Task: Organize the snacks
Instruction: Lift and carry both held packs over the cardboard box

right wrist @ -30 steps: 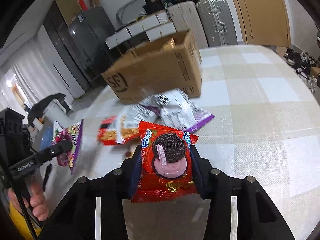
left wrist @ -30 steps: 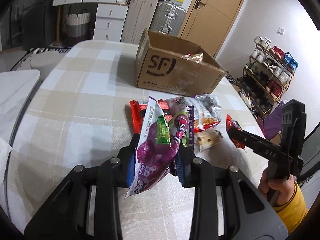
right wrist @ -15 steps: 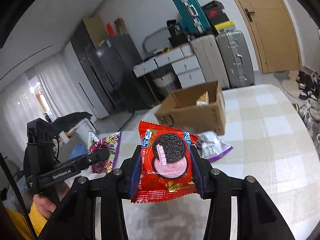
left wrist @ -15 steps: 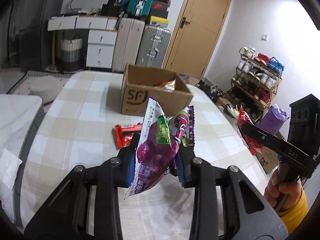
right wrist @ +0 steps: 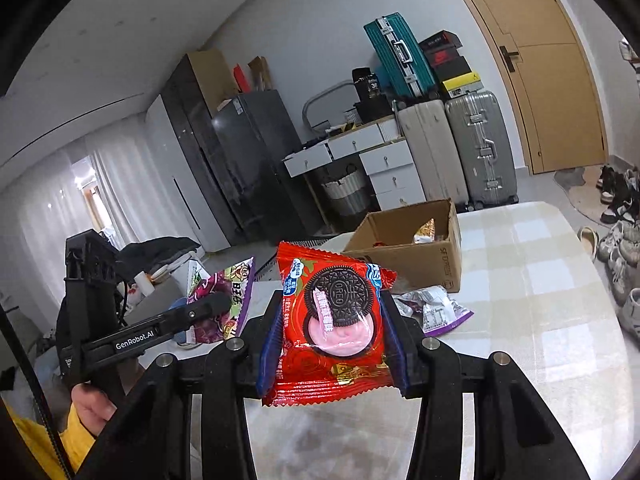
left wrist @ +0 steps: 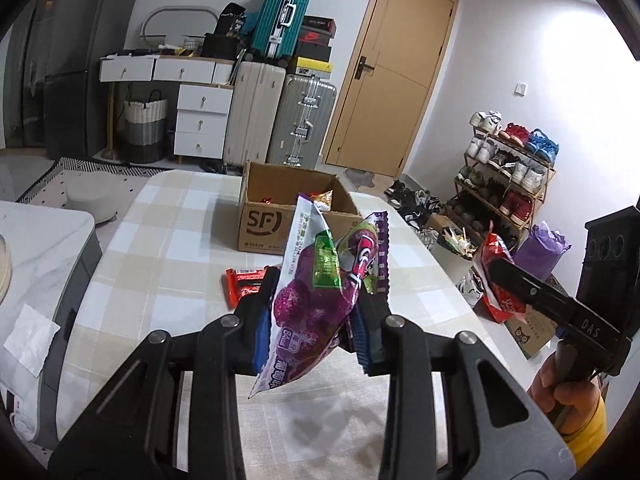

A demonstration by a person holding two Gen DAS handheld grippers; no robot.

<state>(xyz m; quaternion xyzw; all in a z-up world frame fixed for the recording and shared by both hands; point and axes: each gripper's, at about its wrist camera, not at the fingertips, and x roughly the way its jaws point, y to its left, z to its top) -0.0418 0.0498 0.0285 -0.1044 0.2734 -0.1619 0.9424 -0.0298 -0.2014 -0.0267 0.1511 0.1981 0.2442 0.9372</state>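
Left gripper [left wrist: 316, 312]: clamped on purple snack bag [left wrist: 308, 300], above desk [left wrist: 168, 248]. Right gripper [right wrist: 332, 344]: clamped on red Oreo packet [right wrist: 332, 320]. Red wrapper [left wrist: 244, 284] shows in left view only; silver-purple packets [right wrist: 432, 308] in right view only, near box [right wrist: 416, 256].

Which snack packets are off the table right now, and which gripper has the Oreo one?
Two are lifted: the red Oreo packet in the right gripper, and the purple packet in the left gripper. The red wrapper and silver-purple bag lie on the table.

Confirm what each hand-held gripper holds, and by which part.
Left hand-held gripper: purple snack bag, pinched across its lower middle. Right hand-held gripper: red Oreo packet, clamped by its two side edges.
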